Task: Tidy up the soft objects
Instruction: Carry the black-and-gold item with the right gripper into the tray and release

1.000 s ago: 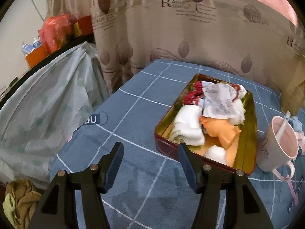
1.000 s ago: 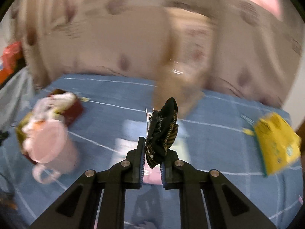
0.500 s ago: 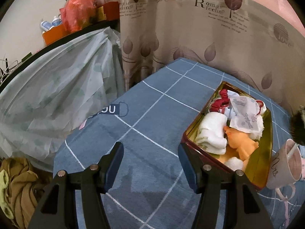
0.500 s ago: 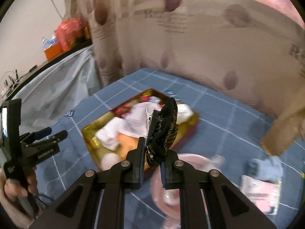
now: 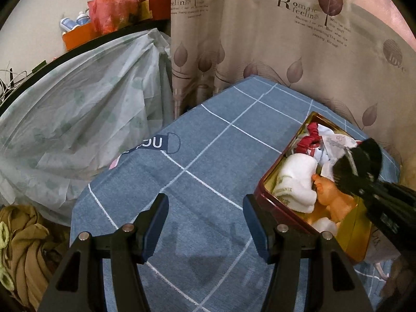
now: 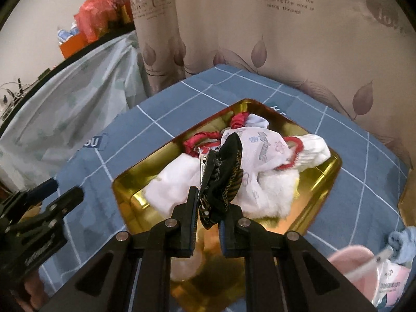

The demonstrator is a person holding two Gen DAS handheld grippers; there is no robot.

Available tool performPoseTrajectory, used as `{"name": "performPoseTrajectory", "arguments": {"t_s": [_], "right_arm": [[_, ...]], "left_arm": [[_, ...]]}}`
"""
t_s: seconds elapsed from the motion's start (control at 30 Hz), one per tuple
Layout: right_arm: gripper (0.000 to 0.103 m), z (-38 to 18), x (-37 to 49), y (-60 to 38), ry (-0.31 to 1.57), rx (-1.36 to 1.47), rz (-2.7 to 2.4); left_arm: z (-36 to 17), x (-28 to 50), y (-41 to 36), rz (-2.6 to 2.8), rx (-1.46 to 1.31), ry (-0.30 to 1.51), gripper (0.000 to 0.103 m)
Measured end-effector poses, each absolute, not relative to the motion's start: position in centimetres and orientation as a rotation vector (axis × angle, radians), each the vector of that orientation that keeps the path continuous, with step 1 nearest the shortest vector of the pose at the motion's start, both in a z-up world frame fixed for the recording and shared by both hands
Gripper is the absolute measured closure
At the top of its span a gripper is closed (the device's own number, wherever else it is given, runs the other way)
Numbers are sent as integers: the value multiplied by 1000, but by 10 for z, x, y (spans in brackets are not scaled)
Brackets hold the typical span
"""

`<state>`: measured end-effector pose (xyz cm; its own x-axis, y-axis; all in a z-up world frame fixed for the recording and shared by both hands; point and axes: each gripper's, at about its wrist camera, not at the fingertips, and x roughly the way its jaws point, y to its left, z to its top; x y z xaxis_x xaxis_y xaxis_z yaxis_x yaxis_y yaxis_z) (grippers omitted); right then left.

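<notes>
Now that the right gripper (image 6: 206,212) has swung over from the open cloth, fingers clamped on the black hair clip (image 6: 221,179), it hangs above the gold tin (image 6: 322,179); release looks next. Left gripper (image 5: 204,223) idles, fingers apart.

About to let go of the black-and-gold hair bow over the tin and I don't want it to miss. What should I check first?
1. Right gripper shut on black-and-gold fabric hair bow with metal clip: ok.
2. Bow over gold rectangular metal tin: ok.
3. Tin has room among white cloths: ok.
4. Left gripper open, outside tin: ok.
5. Pink ceramic mug away from drop spot: ok.
6. Height above contents: cannot tell.
</notes>
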<state>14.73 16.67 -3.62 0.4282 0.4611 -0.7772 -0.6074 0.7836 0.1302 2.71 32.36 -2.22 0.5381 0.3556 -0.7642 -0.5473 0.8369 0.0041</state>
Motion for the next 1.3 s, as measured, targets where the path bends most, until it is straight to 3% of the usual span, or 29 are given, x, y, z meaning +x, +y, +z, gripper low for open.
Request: {"name": "performPoseTrajectory", "arguments": {"t_s": [0.43,0.5,0.57,0.63,0.8,0.87,1.3], "right_arm": [[88,-45,170,179,898,-211,615],[81,-43,165,179,885,-226,616],[61,-37,161,178,870,-223,626],[50,-32,156,178,852,-226,631],[41,-15,145,177,800,-257,619],[34,-8,142,174,787,-254,614],[31,20,117,102,748,-168,580]], "left_arm": [[-24,28,320,533,-228,852,42],[-24,28,320,534,-228,853,42],[-24,28,320,534,-228,852,42],[-24,29,320,532,-229,848,42],[-25,29,320,529,-220,845,42],[-25,28,320,526,-216,846,42],[-24,29,313,522,-192,844,42]]}}
